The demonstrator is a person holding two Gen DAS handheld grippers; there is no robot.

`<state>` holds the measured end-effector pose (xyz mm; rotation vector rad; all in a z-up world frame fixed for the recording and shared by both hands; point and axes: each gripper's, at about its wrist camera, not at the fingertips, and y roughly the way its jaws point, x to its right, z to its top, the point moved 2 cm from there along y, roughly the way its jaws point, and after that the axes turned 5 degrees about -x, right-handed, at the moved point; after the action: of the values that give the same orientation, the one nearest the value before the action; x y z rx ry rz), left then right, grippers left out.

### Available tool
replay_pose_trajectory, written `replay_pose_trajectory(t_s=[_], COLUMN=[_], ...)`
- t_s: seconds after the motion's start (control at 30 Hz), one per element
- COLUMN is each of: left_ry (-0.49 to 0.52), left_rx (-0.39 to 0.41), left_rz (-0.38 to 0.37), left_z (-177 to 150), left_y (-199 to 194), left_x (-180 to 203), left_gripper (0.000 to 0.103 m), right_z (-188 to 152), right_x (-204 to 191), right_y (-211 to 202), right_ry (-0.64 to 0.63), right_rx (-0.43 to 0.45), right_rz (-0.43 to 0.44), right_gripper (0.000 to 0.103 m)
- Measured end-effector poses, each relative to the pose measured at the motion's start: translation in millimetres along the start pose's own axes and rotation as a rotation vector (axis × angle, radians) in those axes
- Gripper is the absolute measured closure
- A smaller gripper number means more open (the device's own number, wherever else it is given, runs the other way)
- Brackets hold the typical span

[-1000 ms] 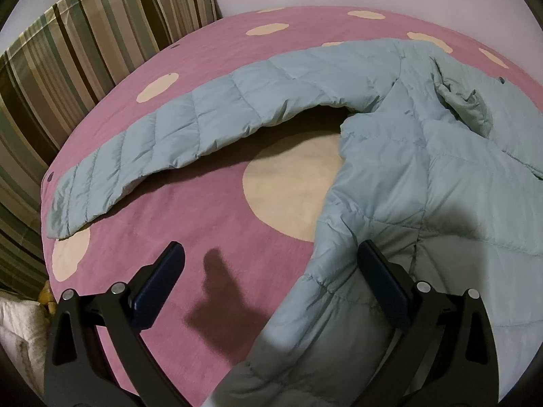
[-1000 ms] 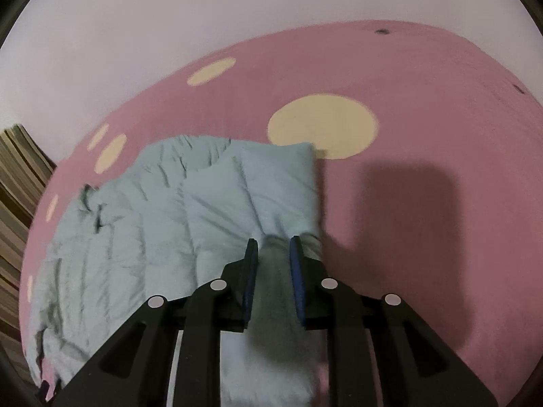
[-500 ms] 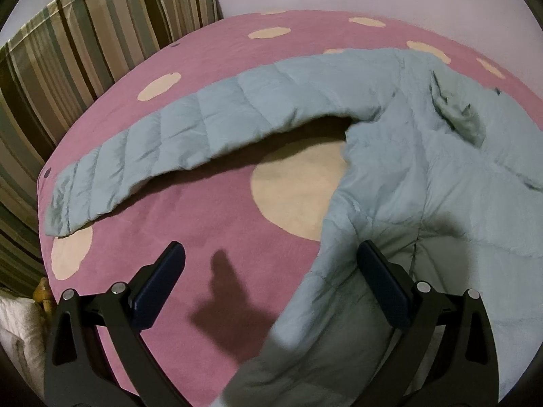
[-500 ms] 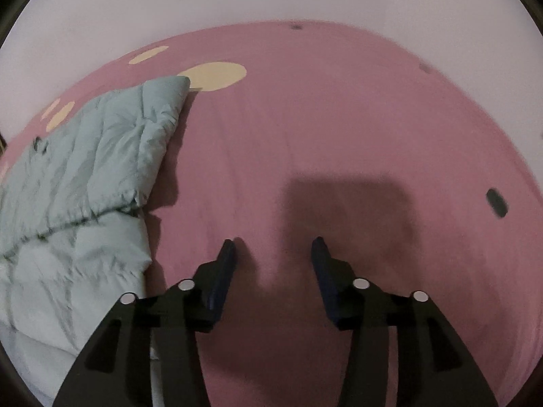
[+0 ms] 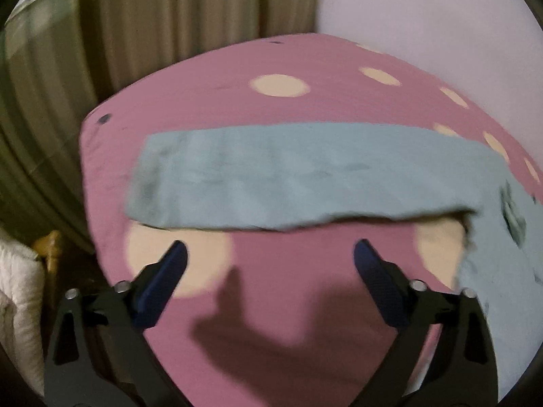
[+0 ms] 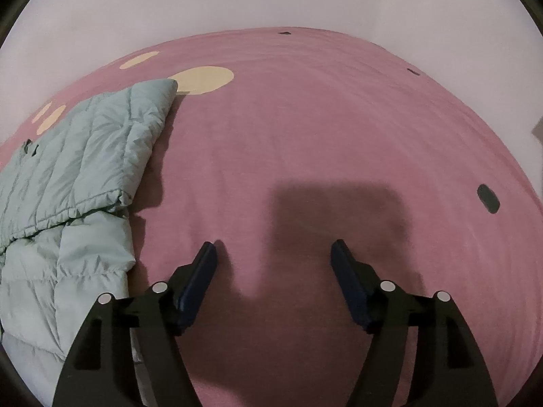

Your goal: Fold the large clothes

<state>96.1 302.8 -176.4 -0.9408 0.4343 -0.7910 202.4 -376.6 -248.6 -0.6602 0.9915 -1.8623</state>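
One pink bedspread (image 6: 305, 135) (cream dots), striped curtain (image 5: 135, 34) behind

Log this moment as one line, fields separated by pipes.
left gripper: closing, nothing between, facing jacket sleeve | right gripper: opening, empty over pink bedspread | jacket: lying free

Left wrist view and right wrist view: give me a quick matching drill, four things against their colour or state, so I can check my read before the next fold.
Things:
1. jacket sleeve
2. bedspread
3. curtain
4. right claw

Colour or state:
A. olive and tan stripes
B. pink with cream dots
C. pale blue-green, stretched flat across the bed
D. jaws apart, nothing between them

Pairs: 1-C, 2-B, 3-A, 4-D

The right claw's jaws are opening over bare bedspread, with the folded jacket body off to its left.
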Motion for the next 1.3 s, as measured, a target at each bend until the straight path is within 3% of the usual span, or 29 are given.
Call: replay_pose_trajectory(t_s=[0.07,0.17,0.27,0.4,0.53,0.67,0.73,0.77,0.83,0.93,1.1,1.3], left_ry=[-0.073,-0.210,-0.266,-0.287,-0.358,-0.357,-0.353,-0.357,-0.359,-0.343,-0.227,-0.038], left_rx=[-0.010,-0.035,-0.028,-0.016,-0.063,-0.066,-0.060,-0.061,-0.060,-0.023,0.043,0.067], left_rz=[0.011,-0.031,-0.058,-0.089,-0.226,-0.241,-0.268,-0.285,-0.290,-0.303,-0.387,-0.552], left_z=[8,22,27,33,34,39,40,39,39,45,62,73], left_y=[5,20,26,38,56,67,67,67,65,51,13,-31], left_x=[-28,-74,-100,-116,-125,-122,-122,-123,-120,-108,-50,71], left_gripper=[0.022,0.023,0.023,0.025,0.033,0.038,0.064,0.071,0.094,0.097,0.098,0.098], right_z=[-2,-3,-3,-3,-3,-3,-3,-3,-3,-3,-2,-3], right_x=[1,1,2,2,2,3,2,2,2,2,2,3], right_y=[-2,-2,-2,-2,-2,-1,-1,-1,-1,-1,-1,0], right_ry=[0.003,0.000,0.003,0.002,0.003,0.002,0.002,0.002,0.002,0.002,0.004,0.010], right_rx=[0.001,0.002,0.001,0.001,0.001,0.001,0.001,0.001,0.001,0.002,0.002,0.003], right_rz=[0.002,-0.004,0.000,-0.004,-0.005,-0.006,-0.005,-0.005,-0.005,-0.005,-0.004,0.000], right_gripper=[0.032,0.032,0.031,0.031,0.030,0.030,0.030,0.030,0.030,0.030,0.030,0.030])
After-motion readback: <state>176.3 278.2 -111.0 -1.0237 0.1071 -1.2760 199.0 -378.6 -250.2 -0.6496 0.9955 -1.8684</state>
